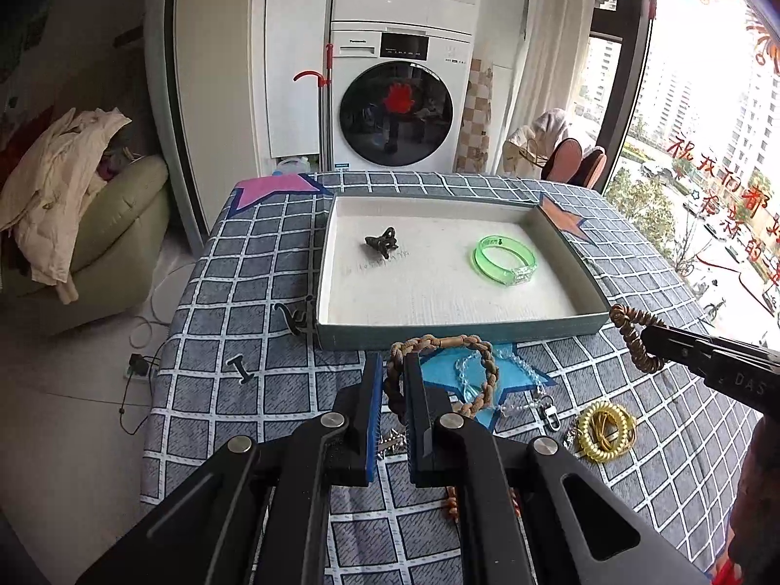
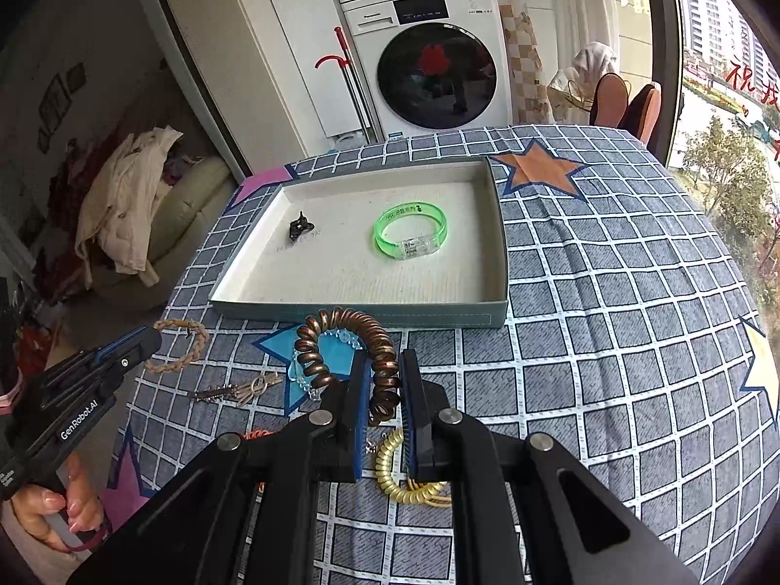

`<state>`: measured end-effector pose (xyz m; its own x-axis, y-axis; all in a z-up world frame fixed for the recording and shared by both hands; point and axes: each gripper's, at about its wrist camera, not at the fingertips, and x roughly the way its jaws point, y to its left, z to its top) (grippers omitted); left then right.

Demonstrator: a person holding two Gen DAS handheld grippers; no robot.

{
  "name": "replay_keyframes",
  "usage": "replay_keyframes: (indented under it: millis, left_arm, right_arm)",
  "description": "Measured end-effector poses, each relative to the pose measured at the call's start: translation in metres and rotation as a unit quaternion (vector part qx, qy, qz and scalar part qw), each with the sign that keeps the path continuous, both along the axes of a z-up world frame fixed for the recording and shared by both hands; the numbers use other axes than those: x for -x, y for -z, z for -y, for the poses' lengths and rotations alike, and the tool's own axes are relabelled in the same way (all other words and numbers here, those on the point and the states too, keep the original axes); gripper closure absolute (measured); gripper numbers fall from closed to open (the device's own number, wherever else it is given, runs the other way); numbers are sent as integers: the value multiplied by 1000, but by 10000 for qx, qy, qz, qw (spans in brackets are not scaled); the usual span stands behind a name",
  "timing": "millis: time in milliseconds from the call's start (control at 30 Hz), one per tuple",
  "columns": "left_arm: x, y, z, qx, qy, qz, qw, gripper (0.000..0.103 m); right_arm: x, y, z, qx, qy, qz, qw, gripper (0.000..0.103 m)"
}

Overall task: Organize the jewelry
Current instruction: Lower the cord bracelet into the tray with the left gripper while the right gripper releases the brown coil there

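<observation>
A shallow teal tray (image 1: pixel 438 334) (image 2: pixel 360 314) with a white floor holds a green bangle (image 1: pixel 504 259) (image 2: pixel 410 232) and a dark hair clip (image 1: pixel 381 242) (image 2: pixel 299 226). My left gripper (image 1: pixel 392 370) is shut on a braided brown bracelet (image 1: pixel 480 356) (image 2: pixel 187 346), held just in front of the tray's near wall. My right gripper (image 2: pixel 385 370) (image 1: pixel 651 336) is shut on a brown spiral hair tie (image 2: pixel 341 336) (image 1: pixel 633 336), also lifted near the tray's front right corner.
On the checked cloth (image 2: pixel 609 317) in front of the tray lie a clear bead bracelet (image 1: pixel 516 365) (image 2: pixel 304 375), a yellow spiral hair tie (image 1: pixel 607 431) (image 2: pixel 397 477), a metal clasp (image 1: pixel 551 417), dark hairpins (image 1: pixel 297 319) and a keychain (image 2: pixel 239 390). A washing machine (image 1: pixel 397 112) stands behind.
</observation>
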<state>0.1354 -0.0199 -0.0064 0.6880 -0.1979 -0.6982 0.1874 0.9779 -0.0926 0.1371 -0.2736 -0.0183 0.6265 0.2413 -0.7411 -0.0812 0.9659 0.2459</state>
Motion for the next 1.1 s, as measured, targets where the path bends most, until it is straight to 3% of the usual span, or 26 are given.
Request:
replay_keyframes:
  millis: [433,633,733,1100]
  left_arm:
    - [-47,-10,6,-101,45,11,9999,75]
    - [-87,-18,5,-32,10,-132,9999,75]
    - [-109,-19,9,-190,-37,-42,9998,75]
    - [-146,42,38,-567,31,-467,9973,75]
  right_arm:
    - [-51,-1,9,-59,35,-133,9999,90]
    - [-81,3,10,47,-18,-259,9997,90]
    - [-97,9,9,30,-49,-370,9993,90]
    - [-125,54,-7,95,-219,-876,9959,90]
